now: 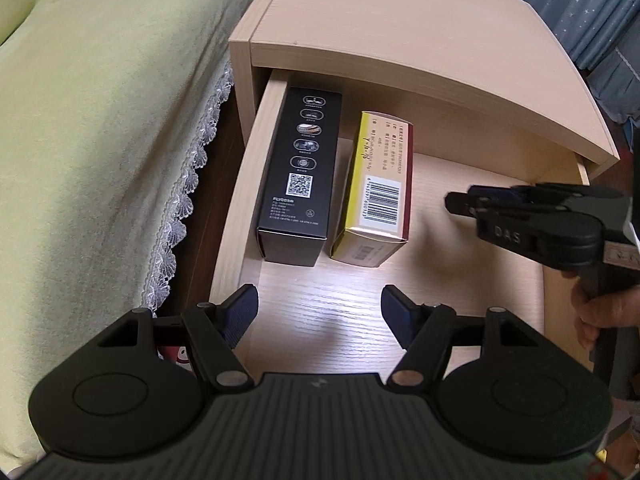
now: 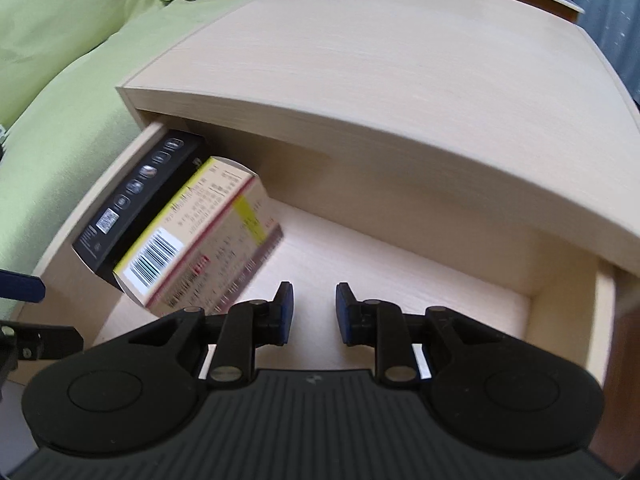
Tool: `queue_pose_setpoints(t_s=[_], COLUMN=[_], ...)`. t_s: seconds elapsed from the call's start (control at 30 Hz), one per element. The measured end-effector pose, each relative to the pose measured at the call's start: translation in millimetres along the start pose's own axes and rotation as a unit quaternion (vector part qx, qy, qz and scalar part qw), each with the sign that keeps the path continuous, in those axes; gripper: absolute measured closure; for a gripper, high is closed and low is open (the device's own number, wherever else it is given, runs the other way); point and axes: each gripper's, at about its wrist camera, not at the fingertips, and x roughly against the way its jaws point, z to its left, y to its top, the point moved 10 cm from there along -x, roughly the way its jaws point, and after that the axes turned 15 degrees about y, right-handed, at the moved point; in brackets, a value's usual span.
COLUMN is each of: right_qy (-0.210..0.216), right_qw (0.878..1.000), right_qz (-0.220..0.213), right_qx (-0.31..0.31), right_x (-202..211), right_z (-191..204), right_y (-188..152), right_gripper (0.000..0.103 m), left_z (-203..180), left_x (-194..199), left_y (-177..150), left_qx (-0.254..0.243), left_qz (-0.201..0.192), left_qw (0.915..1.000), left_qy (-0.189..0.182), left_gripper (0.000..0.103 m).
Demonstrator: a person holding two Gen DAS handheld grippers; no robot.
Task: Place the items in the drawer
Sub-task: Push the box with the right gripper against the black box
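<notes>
Our left gripper point(image 1: 319, 312), at lower centre, gapes wide and empty over the drawer point(image 1: 240, 184) floor. Our right gripper point(image 2: 314, 312) is parted narrowly, gripping nothing. Mid-frame in the drawer lie the black box point(image 1: 298, 172) and, just beside it, the yellow box point(image 1: 378, 188), under the nightstand point(image 1: 400, 32) top.

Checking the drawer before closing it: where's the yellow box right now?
The yellow box lies flat in the open drawer, just right of the black box, in the drawer's left half.
</notes>
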Motion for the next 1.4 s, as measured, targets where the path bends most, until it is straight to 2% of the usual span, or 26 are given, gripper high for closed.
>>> queue_pose_setpoints(t_s=[0.17, 0.37, 0.63, 0.93, 1.1, 1.3, 1.4], right_qy=[-0.009, 0.013, 0.015, 0.053, 0.060, 0.046, 0.051], right_qw=[0.999, 0.998, 0.998, 0.997, 0.997, 0.995, 0.995], right_qz=[-0.017, -0.028, -0.016, -0.022, -0.019, -0.057, -0.059], right_qx=[-0.035, -0.058, -0.051, -0.043, -0.039, -0.069, -0.068], right_x=[5, 2, -22, -29, -29, -13, -11], right_z=[-21, -23, -18, 0, 4, -11, -12], right_y=[1, 8, 8, 6, 3, 10, 14], right_gripper=[0.082, 0.082, 0.082, 0.082, 0.082, 0.082, 0.082], left_z=[-5, -3, 1, 3, 3, 4, 4], left_x=[0, 3, 2, 1, 1, 0, -1], left_y=[-2, -3, -4, -6, -7, -6, -5], left_qx=[-0.006, -0.005, -0.003, -0.001, 0.001, 0.002, 0.003], left_qz=[-0.002, -0.003, -0.002, 0.001, 0.001, 0.002, 0.002], left_qw=[1.0000, 1.0000, 1.0000, 1.0000, 1.0000, 1.0000, 1.0000], left_qy=[0.000, 0.003, 0.009, 0.009, 0.009, 0.008, 0.008], left_gripper=[0.034, 0.034, 0.034, 0.034, 0.034, 0.034, 0.034])
